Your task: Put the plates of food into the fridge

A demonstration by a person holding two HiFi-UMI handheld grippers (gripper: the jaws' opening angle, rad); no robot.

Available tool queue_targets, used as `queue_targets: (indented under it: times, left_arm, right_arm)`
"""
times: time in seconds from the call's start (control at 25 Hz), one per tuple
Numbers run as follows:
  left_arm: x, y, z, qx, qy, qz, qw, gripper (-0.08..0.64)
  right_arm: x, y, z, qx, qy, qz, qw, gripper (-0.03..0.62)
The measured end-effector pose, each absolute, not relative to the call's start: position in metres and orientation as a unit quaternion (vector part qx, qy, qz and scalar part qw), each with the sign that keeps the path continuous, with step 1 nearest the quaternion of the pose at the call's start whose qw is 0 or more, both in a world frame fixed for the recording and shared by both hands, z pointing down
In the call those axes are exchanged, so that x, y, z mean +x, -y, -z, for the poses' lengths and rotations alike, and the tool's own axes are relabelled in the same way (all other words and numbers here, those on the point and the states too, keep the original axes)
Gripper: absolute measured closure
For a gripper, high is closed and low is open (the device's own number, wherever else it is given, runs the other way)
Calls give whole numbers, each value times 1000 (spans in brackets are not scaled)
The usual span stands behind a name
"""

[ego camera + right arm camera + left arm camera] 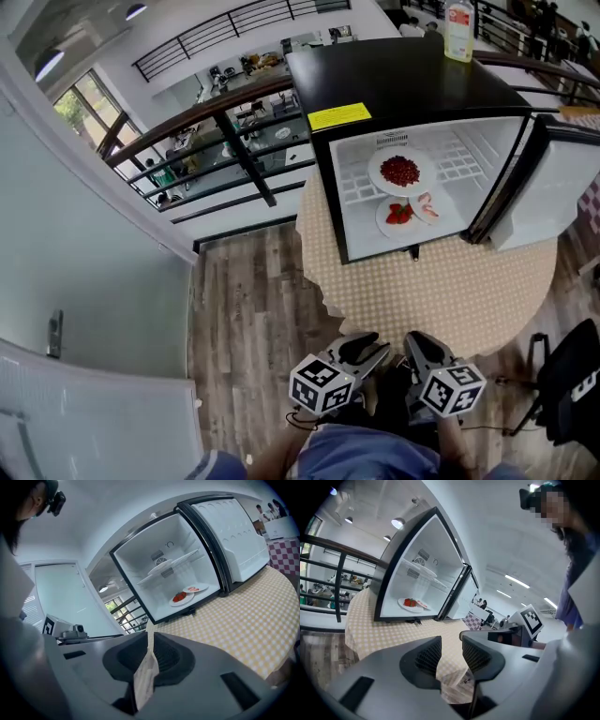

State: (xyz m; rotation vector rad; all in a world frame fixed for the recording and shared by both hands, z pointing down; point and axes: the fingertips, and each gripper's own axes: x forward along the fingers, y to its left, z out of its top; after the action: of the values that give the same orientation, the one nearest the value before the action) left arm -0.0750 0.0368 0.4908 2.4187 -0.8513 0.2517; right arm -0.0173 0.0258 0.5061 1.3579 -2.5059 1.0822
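A small black fridge (403,80) stands open on a round table (441,291) with a checked cloth. On its wire shelf lies a white plate of red berries (400,172). On its floor below lie a plate of strawberries (397,216) (410,603) (180,597) and a smaller plate of pale slices (427,207) (195,588). Both grippers hang low near my body, short of the table's near edge. My left gripper (366,351) (451,651) is open with nothing between its pads. The jaws of my right gripper (424,351) (151,644) stand a narrow slit apart and hold nothing.
The fridge door (553,178) hangs open to the right. A bottle (458,30) stands on the fridge top. A dark railing (225,131) runs behind the table, and a black chair (572,384) stands at the right. Wooden floor (253,309) lies to the left.
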Motion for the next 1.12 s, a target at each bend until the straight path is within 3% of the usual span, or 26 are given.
queue_targets:
  times: [0.44,1.12]
  left_arm:
    - [-118,-120,-504,899,307,-77,303,413]
    - [-59,-177,-473,911,299,-57,279,413]
  right_arm:
    - [-54,-118,-510,449,817,-356,68,541]
    - [11,-182,-486,468,813,-339,64,545]
